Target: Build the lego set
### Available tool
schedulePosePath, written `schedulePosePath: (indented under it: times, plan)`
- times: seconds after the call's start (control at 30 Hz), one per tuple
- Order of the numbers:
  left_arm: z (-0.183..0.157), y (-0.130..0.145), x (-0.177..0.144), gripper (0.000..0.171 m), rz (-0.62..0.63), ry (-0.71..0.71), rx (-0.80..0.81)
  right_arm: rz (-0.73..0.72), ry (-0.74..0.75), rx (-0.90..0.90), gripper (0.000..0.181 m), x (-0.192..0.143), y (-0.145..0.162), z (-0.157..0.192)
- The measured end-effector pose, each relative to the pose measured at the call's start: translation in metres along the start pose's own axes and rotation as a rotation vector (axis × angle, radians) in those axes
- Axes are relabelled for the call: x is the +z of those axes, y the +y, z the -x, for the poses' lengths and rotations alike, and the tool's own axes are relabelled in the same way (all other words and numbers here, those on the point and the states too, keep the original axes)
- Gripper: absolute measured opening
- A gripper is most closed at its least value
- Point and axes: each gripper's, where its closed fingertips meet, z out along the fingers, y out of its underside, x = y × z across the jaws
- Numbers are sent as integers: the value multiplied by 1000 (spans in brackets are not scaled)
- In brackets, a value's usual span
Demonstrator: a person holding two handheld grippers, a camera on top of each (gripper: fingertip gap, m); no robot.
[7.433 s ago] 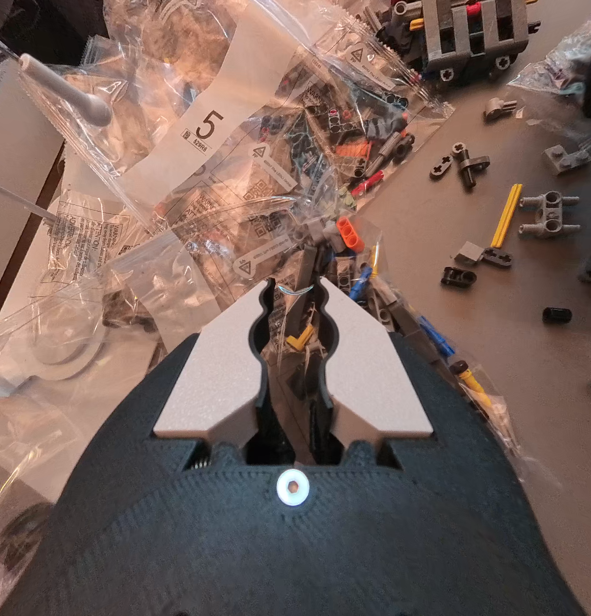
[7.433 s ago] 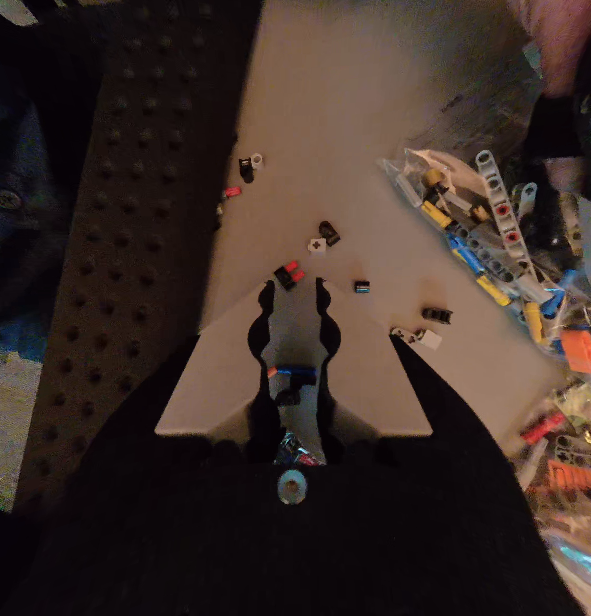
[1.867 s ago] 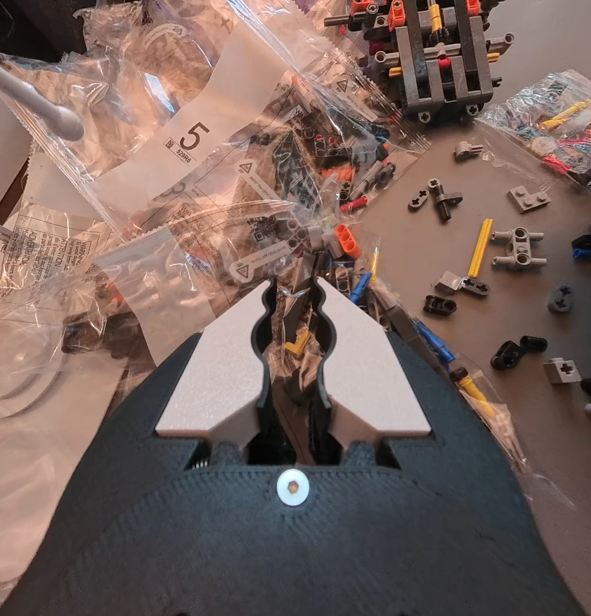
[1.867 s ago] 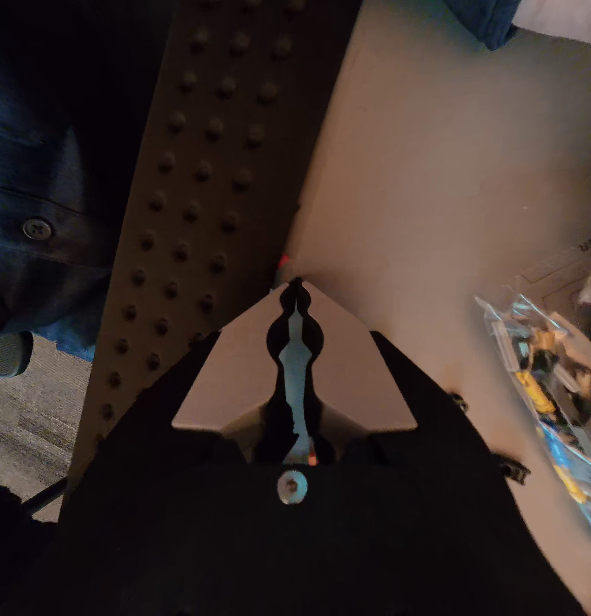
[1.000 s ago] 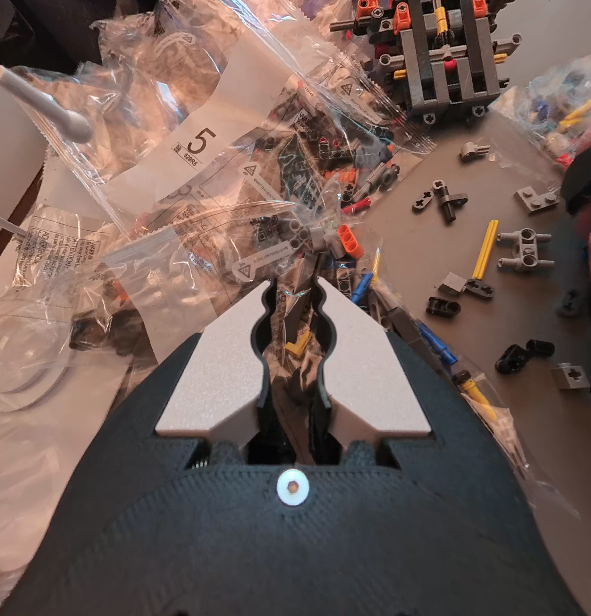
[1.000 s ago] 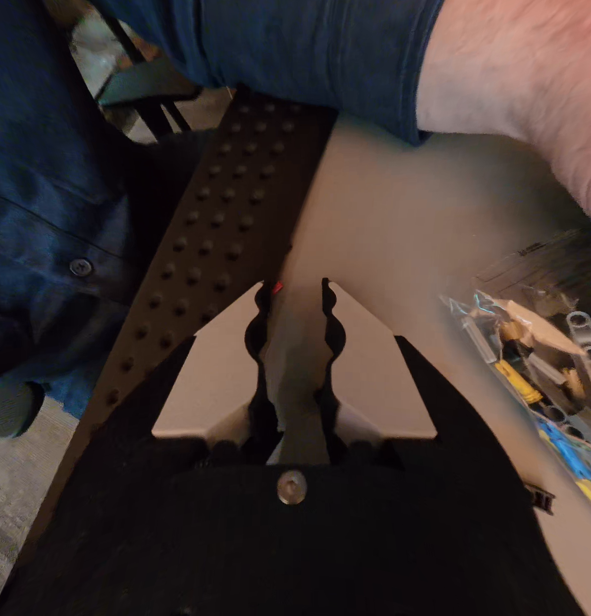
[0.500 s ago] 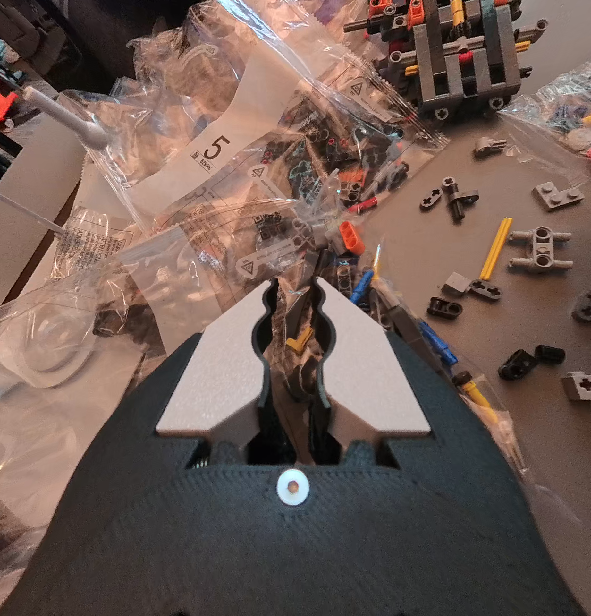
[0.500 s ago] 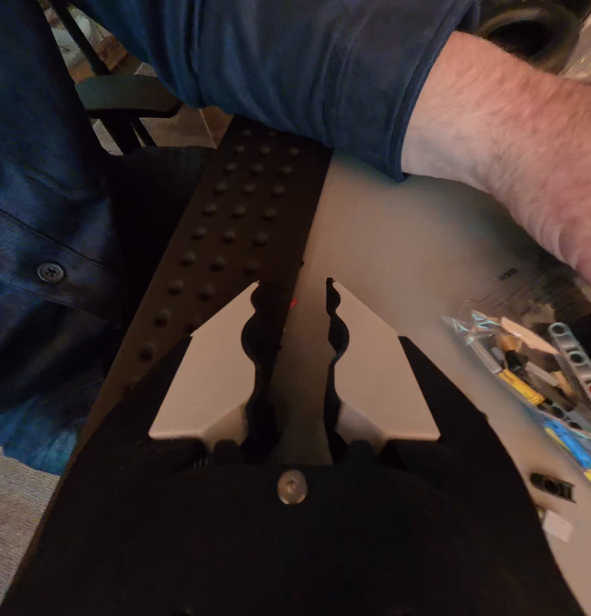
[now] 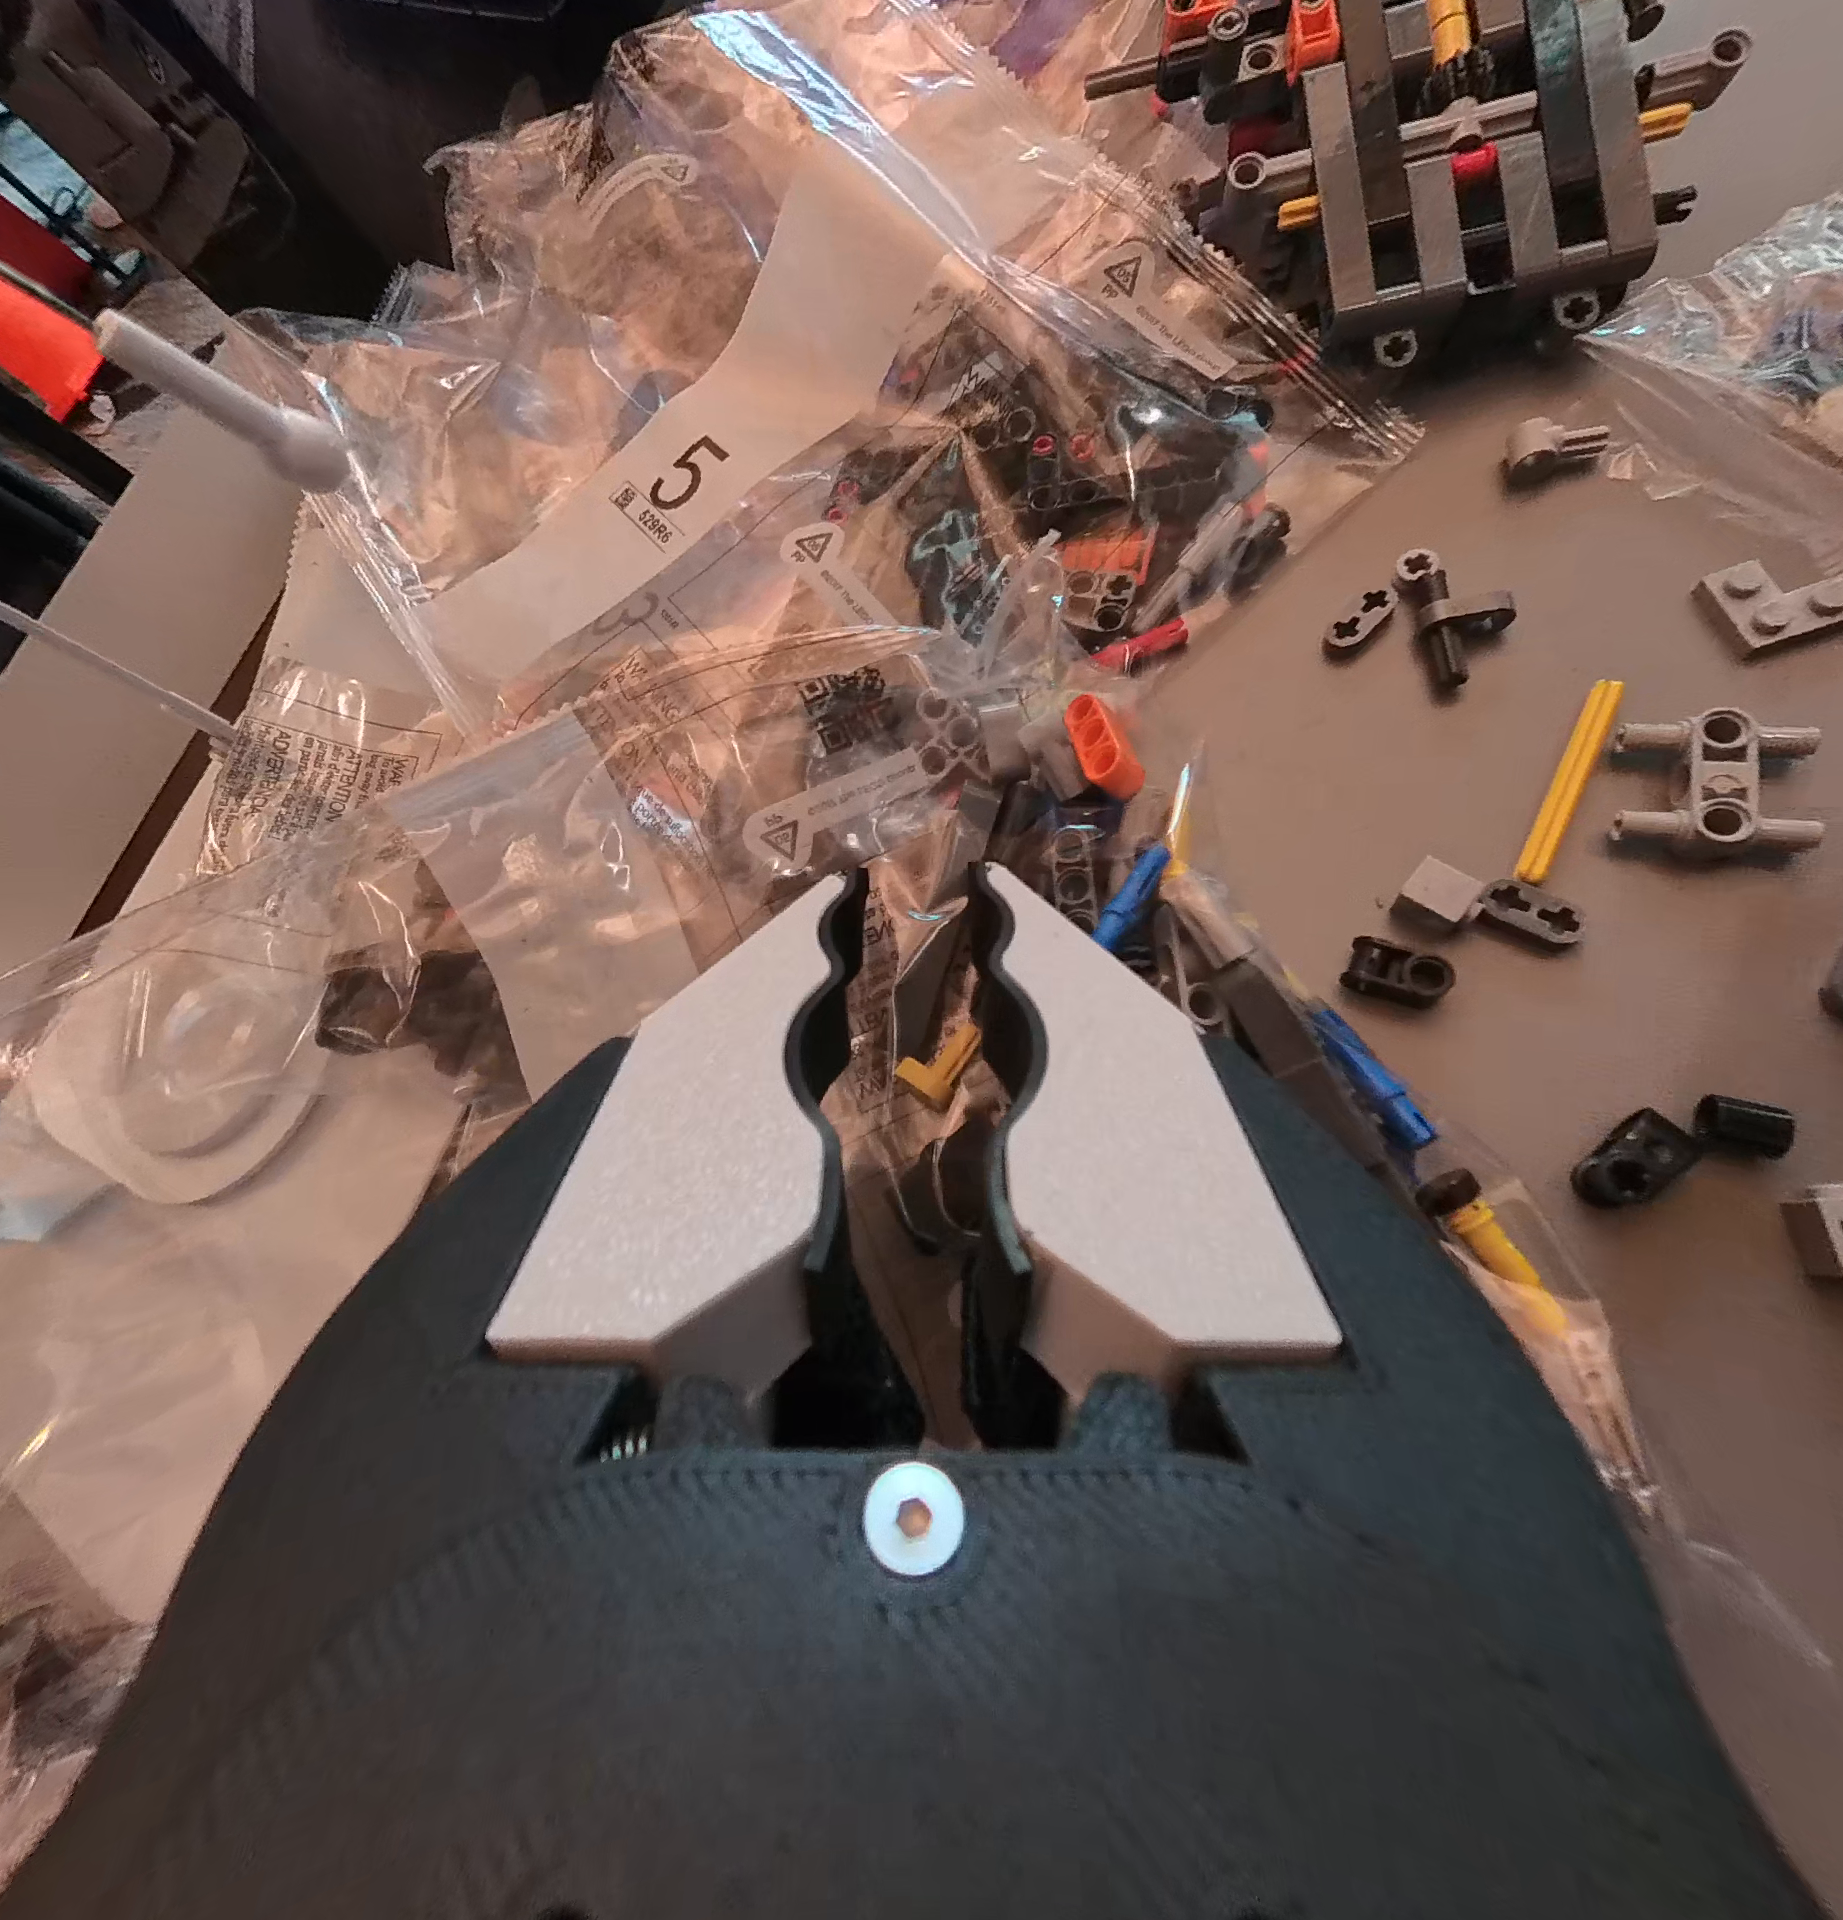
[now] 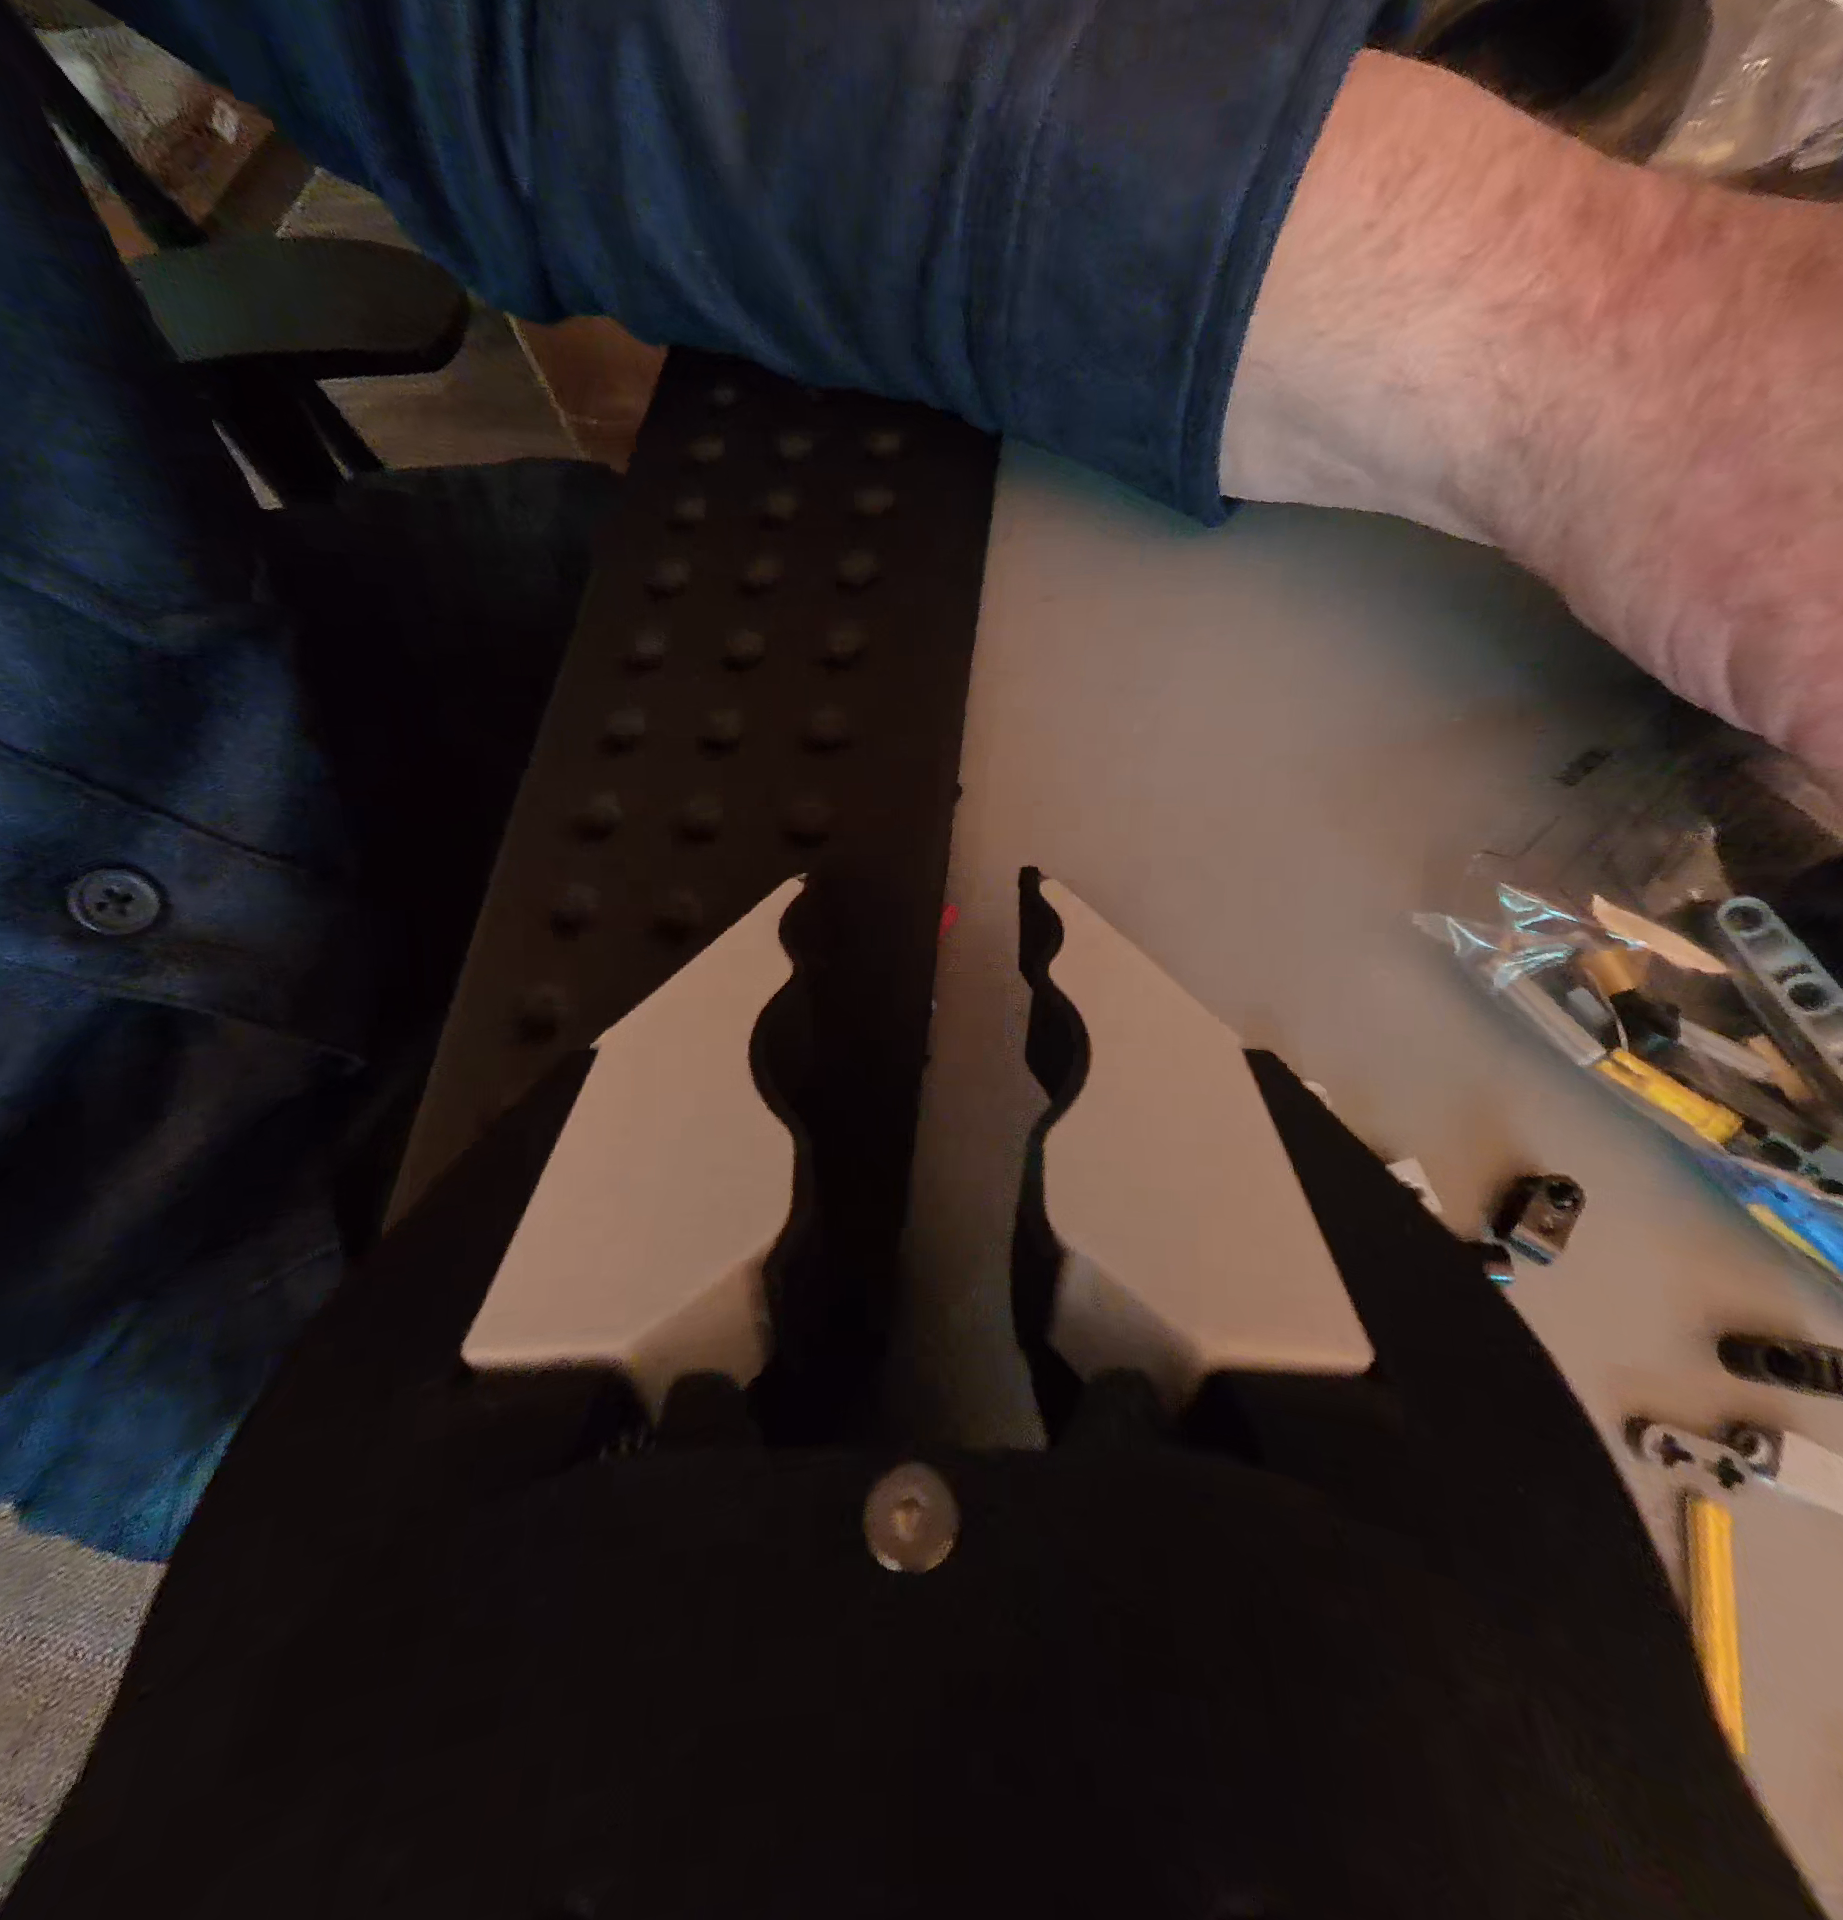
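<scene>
Left claw point(image 9: 919, 883) spread a little over the clear parts bags point(image 9: 792, 644), holding nothing; right claw point(image 10: 912, 894) spread wide and empty above the counter point(image 10: 1260, 727) edge, beside the studded black strip point(image 10: 730, 675). Half-built lego set point(image 9: 1457, 177) far across, loose pieces point(image 9: 1540, 790) between. Risk: small red piece point(image 10: 948, 916) at the edge nudged off; open room only on bare counter rightward.

Your table point(image 10: 1208, 727) is grey-brown under warm, dim light. A black studded strip point(image 10: 730, 675) edges it, centre frame. Grey carpet point(image 10: 44, 1662) shows lower left; a dark chair arm point(image 10: 304, 312) upper left.
</scene>
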Motion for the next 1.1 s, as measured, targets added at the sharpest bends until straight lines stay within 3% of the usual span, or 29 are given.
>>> schedulePosePath:
  times: [0.17, 0.3, 0.73, 0.87, 0.93, 1.1]
  plan:
    - [-2, -2, 0, 17, -1, -14, 7, 2, -66, 60, 24, 1, 4, 18]
    - [-8, -5, 1, 16, -3, -11, 26, 4, 29, -19, 25, -1, 4, 22]
    - [-11, -7, 3, 16, -6, -3, 36, -23, 49, -20, 24, -3, 1, 31]
    - [-11, -7, 3, 17, -7, 6, 35, -67, 21, 82, 19, -8, -3, 23]
    - [-11, -7, 4, 17, -7, 9, 35, -55, 8, 167, 28, -7, -2, 14]
    - [-11, -8, 5, 18, -9, 18, 36, 91, 35, 121, 25, 9, 4, -7]
